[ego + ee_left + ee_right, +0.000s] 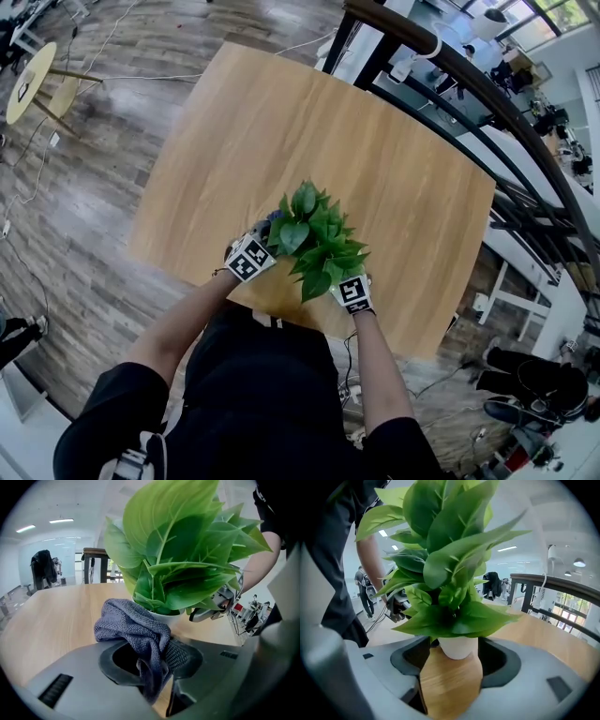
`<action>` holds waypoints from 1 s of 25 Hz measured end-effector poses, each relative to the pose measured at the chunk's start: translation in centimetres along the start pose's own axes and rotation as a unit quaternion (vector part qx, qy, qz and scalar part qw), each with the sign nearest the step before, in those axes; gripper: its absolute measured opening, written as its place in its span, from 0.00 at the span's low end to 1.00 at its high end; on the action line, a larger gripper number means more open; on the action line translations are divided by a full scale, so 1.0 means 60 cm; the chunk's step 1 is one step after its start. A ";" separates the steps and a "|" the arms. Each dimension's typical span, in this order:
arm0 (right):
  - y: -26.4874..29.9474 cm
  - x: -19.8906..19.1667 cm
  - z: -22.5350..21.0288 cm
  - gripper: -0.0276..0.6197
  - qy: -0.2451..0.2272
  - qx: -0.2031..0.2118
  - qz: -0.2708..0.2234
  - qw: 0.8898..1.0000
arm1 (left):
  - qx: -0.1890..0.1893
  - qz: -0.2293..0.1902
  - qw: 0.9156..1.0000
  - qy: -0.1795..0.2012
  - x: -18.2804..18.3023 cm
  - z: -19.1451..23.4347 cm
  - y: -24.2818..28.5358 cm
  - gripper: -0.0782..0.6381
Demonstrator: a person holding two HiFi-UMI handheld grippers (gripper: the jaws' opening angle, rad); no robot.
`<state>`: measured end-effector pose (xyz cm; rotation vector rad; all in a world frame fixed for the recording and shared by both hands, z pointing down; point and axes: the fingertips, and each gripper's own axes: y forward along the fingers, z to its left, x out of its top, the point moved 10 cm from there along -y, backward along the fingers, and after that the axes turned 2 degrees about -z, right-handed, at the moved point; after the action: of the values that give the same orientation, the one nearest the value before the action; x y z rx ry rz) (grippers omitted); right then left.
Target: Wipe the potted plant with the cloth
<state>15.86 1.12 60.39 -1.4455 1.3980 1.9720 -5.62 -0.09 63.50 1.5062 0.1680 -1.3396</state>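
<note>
The potted plant [314,239], broad green leaves in a small white pot [458,648], stands near the front edge of the wooden table [281,112]. My left gripper [262,239] is just left of it, shut on a bunched grey cloth [136,625]. The cloth rests close against the pot's [164,617] rim, under the leaves [183,559]. My right gripper [457,660] is open on the plant's right side. The pot sits between its jaw tips with a small gap on each side. In the head view the leaves hide both sets of jaw tips.
The table's near edge runs just under both grippers, with my body right behind it. A dark curved railing [487,94] passes the table's far right side. A small round stool [37,80] stands on the wooden floor at the far left.
</note>
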 end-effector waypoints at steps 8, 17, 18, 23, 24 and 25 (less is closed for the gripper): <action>0.011 -0.006 -0.008 0.50 0.054 -0.005 -0.041 0.998 | -0.004 0.002 1.000 -0.017 0.004 -0.004 0.004 0.30; 0.013 -0.004 -0.005 0.49 0.069 0.010 -0.043 0.997 | -0.039 0.021 0.999 -0.003 -0.008 -0.039 0.006 0.30; 0.012 -0.006 0.000 0.49 0.065 0.015 -0.040 0.997 | -0.033 0.020 0.999 -0.002 -0.008 -0.031 0.006 0.30; -0.001 -0.001 0.031 0.49 0.057 0.040 -0.036 0.997 | -0.006 0.021 1.000 -0.002 0.000 0.008 -0.007 0.30; -0.005 -0.002 0.027 0.49 0.061 0.034 -0.036 0.997 | -0.004 0.019 1.000 -0.005 0.002 0.015 -0.010 0.30; -0.007 -0.004 0.019 0.49 0.066 0.023 -0.035 0.997 | -0.001 0.018 1.000 -0.008 0.002 0.022 -0.011 0.30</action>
<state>15.66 2.32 60.40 -1.6071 1.4171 1.8192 -6.85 -0.84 63.28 1.4895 0.1310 -1.3219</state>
